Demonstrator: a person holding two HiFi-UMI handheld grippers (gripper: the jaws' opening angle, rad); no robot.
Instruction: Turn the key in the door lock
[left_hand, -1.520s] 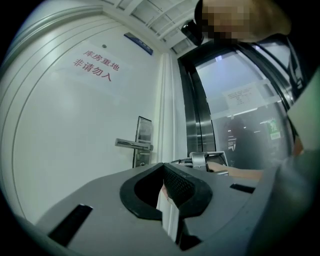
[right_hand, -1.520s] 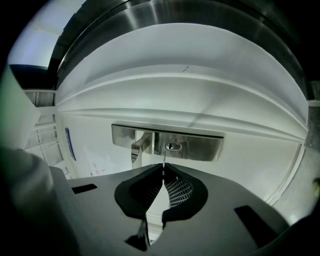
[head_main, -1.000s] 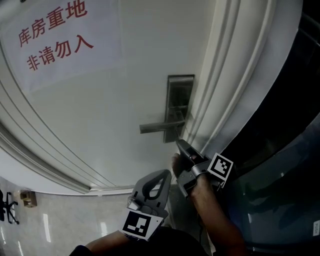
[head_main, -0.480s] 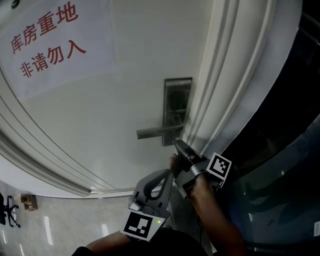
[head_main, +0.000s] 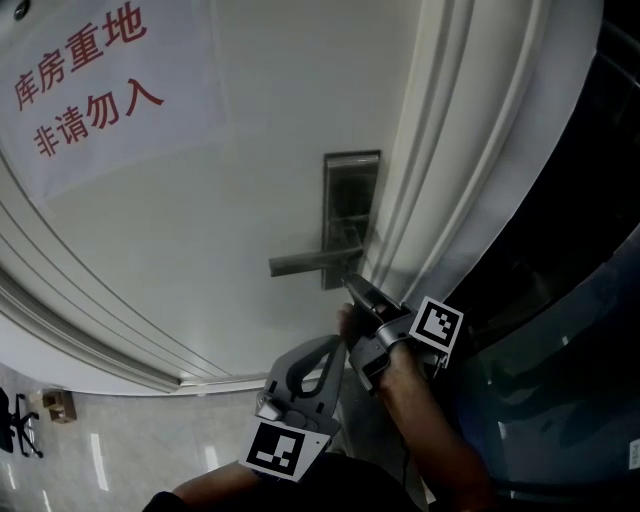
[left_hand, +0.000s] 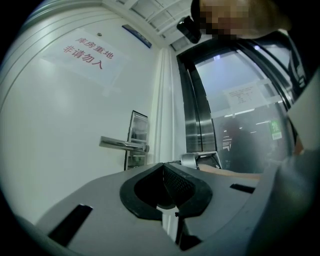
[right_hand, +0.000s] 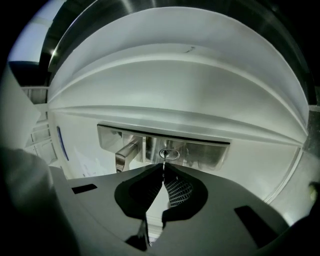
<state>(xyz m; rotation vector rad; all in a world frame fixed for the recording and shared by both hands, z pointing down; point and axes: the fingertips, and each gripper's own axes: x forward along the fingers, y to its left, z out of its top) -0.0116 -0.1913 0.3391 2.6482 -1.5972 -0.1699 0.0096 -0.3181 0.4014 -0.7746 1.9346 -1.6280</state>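
A steel lock plate (head_main: 350, 200) with a lever handle (head_main: 305, 263) is set into the white door (head_main: 230, 220), next to the door frame. My right gripper (head_main: 351, 285) is at the bottom of the plate. In the right gripper view its jaws (right_hand: 164, 168) are shut on a thin key (right_hand: 163, 161), seen edge-on, whose tip is at the keyhole cylinder (right_hand: 169, 154). The handle (right_hand: 125, 152) juts out left of the keyhole. My left gripper (head_main: 333, 348) hangs lower and closer to me, shut and holding nothing (left_hand: 163, 166), away from the lock plate (left_hand: 138, 127).
A paper sign (head_main: 85, 75) with red characters is stuck on the door's upper left. The moulded white door frame (head_main: 450, 180) runs along the right of the lock, with dark glass panels (head_main: 580, 250) beyond it. A tiled floor (head_main: 120, 450) lies below.
The head view has drifted a little, so the lock plate sits slightly further left. My right gripper stays at the lock. The left gripper has barely moved.
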